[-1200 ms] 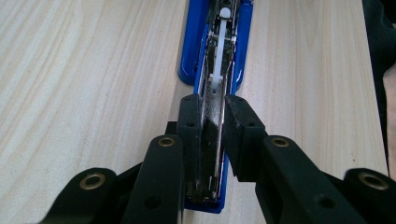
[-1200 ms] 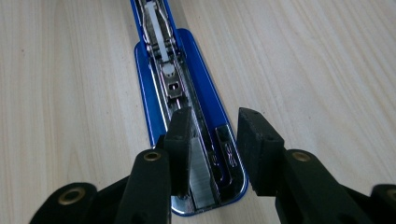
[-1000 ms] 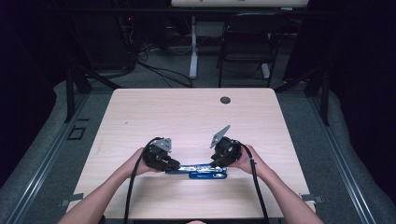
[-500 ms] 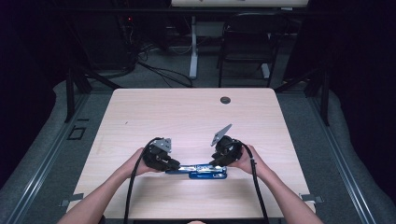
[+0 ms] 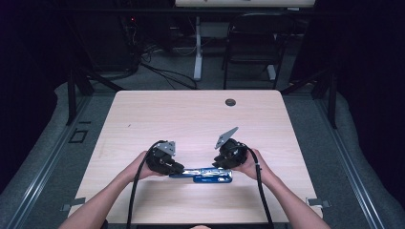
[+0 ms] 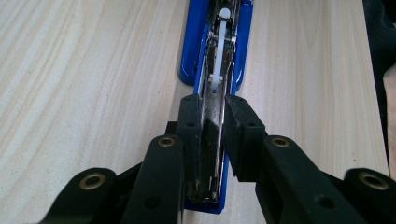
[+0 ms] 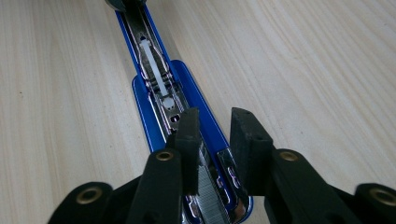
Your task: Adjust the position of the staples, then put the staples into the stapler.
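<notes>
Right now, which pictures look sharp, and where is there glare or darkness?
High view: the table is evenly lit, the room behind is dark, the blue stapler small and soft. Left gripper view: the stapler's metal channel glints; the nearest jaws blur. Right gripper view: the staple strip shines, wood grain crisp.

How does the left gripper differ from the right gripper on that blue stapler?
The left gripper pinches the stapler's metal rail, pads pressing; the right gripper's jaws, which have just been closing, straddle a staple strip with a gap. Left gripper's grey plate lies flatter; right gripper's tilts up. Both are at the stapler's ends.
</notes>
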Motion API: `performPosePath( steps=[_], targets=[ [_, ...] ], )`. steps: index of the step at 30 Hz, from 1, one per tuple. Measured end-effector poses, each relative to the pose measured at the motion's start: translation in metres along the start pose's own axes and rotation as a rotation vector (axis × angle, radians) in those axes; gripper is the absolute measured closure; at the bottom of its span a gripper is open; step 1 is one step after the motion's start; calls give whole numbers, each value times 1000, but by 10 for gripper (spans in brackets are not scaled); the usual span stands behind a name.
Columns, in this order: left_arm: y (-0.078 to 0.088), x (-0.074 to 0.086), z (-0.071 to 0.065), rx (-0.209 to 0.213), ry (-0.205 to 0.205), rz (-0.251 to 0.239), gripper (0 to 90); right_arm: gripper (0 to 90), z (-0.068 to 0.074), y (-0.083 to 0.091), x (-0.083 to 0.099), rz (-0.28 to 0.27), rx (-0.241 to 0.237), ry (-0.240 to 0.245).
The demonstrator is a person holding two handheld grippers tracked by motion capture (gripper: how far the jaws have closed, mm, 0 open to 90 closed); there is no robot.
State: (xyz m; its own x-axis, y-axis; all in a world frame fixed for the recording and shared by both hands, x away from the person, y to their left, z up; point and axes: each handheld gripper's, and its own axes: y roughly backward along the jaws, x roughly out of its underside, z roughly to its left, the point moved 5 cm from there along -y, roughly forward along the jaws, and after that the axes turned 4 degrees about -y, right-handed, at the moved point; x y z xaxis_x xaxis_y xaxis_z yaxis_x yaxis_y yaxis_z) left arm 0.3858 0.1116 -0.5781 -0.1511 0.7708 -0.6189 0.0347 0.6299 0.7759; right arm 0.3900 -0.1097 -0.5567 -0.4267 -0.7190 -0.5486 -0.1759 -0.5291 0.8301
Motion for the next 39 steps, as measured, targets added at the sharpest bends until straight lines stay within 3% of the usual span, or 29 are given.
performPosePath(
  steps=[7, 20, 24, 26, 27, 29, 33, 34, 36, 39],
  targets=[
    [0, 0, 0, 0, 1, -4, 768, 888, 5, 1, -3, -15, 7, -16],
    [0, 0, 0, 0, 5, -11, 767, 900, 18, -7, -12, -26, 5, -4],
    [2, -1, -1, -24, 4, 0, 761, 897, 24, -12, -17, -33, 8, -6],
    [2, 0, 0, -9, 7, -14, 755, 893, 27, -17, -21, -39, 9, -6],
    [3, 0, 0, -32, 4, 7, 753, 892, 29, -19, -22, -34, -1, -6],
    [3, 1, 0, -3, 11, -20, 752, 894, 32, -25, -24, -32, -2, -6],
    [3, 1, 0, -7, 12, -24, 749, 895, 36, -33, -27, -46, -6, -5],
    [4, 1, 1, -26, 6, -1, 749, 895, 37, -35, -28, -46, -8, -2],
    [4, 2, 1, 1, 13, -26, 746, 894, 39, -38, -30, -48, -9, 2],
    [4, 2, 2, -3, 18, -30, 734, 893, 40, -43, -31, -45, -13, 8]
  ],
)
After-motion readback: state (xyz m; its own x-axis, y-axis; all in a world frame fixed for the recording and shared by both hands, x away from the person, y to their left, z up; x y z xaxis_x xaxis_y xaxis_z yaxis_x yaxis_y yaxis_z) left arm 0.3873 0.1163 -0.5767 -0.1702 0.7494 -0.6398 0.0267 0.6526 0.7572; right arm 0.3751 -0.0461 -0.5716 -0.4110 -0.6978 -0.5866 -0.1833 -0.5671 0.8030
